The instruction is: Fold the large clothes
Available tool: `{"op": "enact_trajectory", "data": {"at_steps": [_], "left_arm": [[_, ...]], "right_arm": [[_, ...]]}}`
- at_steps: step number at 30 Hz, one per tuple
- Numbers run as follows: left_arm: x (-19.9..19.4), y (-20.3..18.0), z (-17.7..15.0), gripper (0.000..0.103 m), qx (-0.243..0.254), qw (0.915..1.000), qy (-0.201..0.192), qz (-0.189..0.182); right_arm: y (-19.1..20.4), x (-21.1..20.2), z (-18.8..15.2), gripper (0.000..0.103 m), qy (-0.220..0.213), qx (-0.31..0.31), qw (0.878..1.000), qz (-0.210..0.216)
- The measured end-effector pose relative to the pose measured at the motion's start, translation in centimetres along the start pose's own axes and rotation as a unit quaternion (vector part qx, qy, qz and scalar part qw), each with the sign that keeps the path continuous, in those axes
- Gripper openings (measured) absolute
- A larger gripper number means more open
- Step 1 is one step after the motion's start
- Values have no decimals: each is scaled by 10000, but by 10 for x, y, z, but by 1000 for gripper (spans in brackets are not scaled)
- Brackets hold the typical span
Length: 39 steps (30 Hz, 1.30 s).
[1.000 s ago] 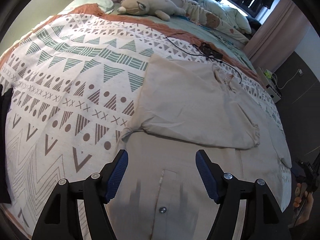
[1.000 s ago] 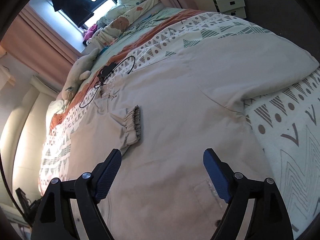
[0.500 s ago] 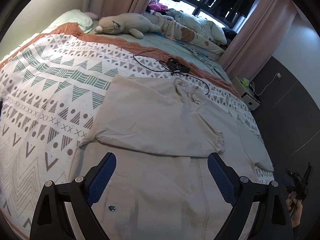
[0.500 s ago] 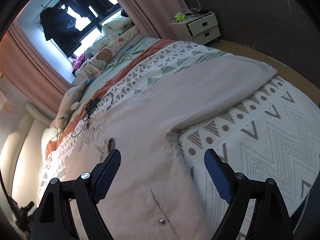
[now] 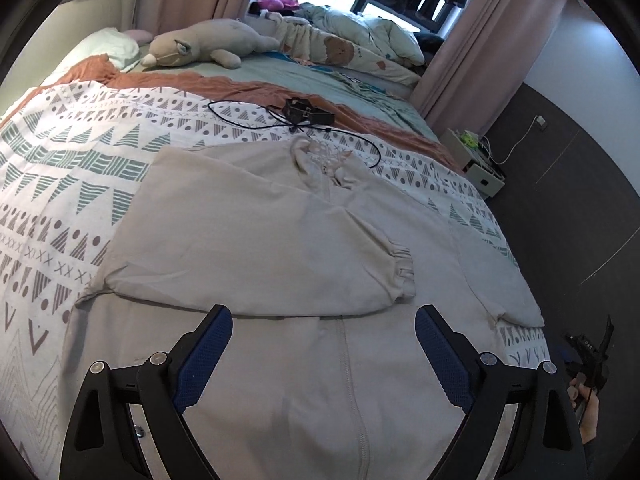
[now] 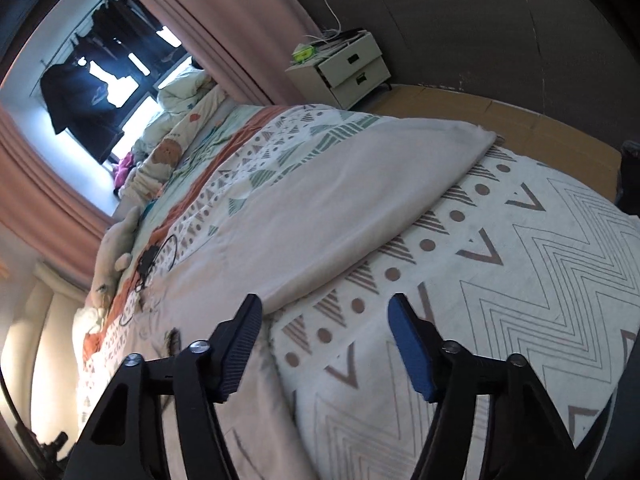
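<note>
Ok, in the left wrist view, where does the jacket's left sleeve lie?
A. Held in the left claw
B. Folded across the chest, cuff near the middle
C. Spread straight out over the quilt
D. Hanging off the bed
B: the sleeve lies across the jacket, its cuff near the middle; the left claw is open and empty.

Around the jacket point(image 5: 280, 240) the quilt point(image 5: 60, 184) lies bare on the left and near sides, so a gripper can pass there freely. Just beyond the collar a black device point(image 5: 306, 112) and its looping cable point(image 5: 240, 120) lie on the quilt, the cable touching the collar's far side. On the right the outstretched sleeve point(image 6: 360, 200) reaches the bed's edge, with bare floor point(image 6: 540, 128) beyond and a nightstand point(image 6: 340, 68) farther back.
</note>
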<state>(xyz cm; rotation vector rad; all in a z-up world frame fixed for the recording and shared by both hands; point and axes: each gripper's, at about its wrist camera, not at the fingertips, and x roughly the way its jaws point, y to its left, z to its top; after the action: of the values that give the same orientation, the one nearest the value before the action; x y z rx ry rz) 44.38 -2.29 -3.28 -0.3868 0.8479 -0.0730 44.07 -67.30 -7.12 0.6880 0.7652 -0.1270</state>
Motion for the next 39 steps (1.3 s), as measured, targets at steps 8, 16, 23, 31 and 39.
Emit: {"op": "enact_trajectory", "data": {"at_steps": [8, 16, 23, 31, 39], "left_arm": [[49, -26, 1, 93, 185, 9998, 7, 100], [97, -30, 1, 93, 214, 9996, 155, 62], [111, -15, -2, 93, -227, 9996, 148, -75], [126, 1, -9, 93, -216, 9996, 181, 6], [131, 19, -15, 93, -162, 9993, 321, 143]], "right_arm": [[-34, 55, 23, 31, 61, 464, 9989, -79], [-52, 99, 44, 29, 93, 559, 9974, -438], [-67, 119, 47, 29, 40, 671, 9955, -663], [-65, 131, 55, 24, 53, 412, 9946, -951], [-41, 92, 65, 3, -431, 143, 9946, -934]]}}
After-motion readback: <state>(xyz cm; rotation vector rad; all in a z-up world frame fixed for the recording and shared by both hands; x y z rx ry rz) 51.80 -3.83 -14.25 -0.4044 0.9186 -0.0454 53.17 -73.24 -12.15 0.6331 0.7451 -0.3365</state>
